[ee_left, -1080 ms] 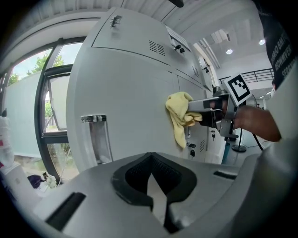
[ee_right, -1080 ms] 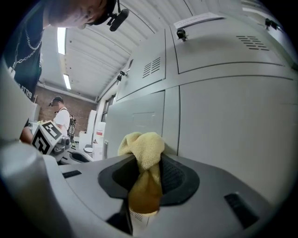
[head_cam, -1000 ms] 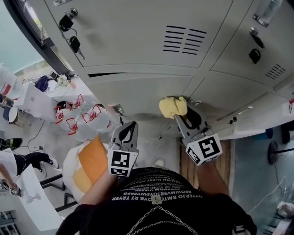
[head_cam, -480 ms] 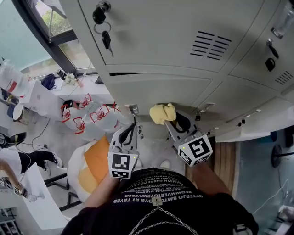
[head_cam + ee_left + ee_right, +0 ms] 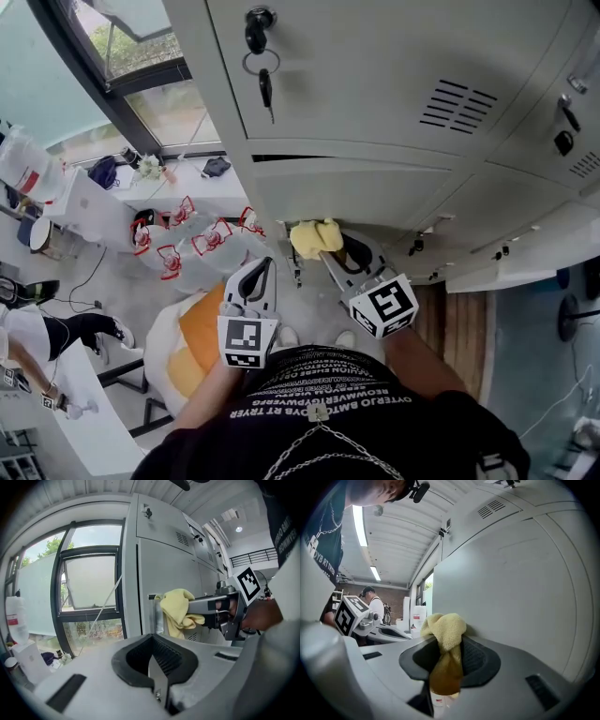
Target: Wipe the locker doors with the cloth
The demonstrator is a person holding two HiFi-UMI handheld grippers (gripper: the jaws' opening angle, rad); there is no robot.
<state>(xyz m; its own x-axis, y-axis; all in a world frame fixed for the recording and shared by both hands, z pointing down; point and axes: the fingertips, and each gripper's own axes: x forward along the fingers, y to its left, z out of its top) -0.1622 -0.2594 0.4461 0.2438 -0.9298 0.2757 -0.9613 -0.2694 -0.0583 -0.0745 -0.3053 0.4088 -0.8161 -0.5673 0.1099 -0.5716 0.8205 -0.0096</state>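
A bunched yellow cloth (image 5: 314, 236) is clamped in my right gripper (image 5: 328, 251), which presses it against the lower grey locker door (image 5: 375, 192). In the right gripper view the cloth (image 5: 446, 634) sticks up between the jaws with the flat door (image 5: 520, 597) right behind it. My left gripper (image 5: 258, 281) hangs beside it to the left, jaws shut and empty, away from the door. From the left gripper view the cloth (image 5: 177, 612) and the right gripper (image 5: 213, 609) show against the locker's left edge.
Keys (image 5: 265, 86) dangle from the lock of the upper locker door. A window (image 5: 141, 66) stands left of the lockers. Below it are white bags with red print (image 5: 192, 239) and an orange-and-white bag (image 5: 192, 342). More lockers (image 5: 553, 122) run to the right.
My right gripper has slid the cloth leftward along the lower door toward the locker's left edge. The left gripper stayed shut beside it, shifting slightly with my body.
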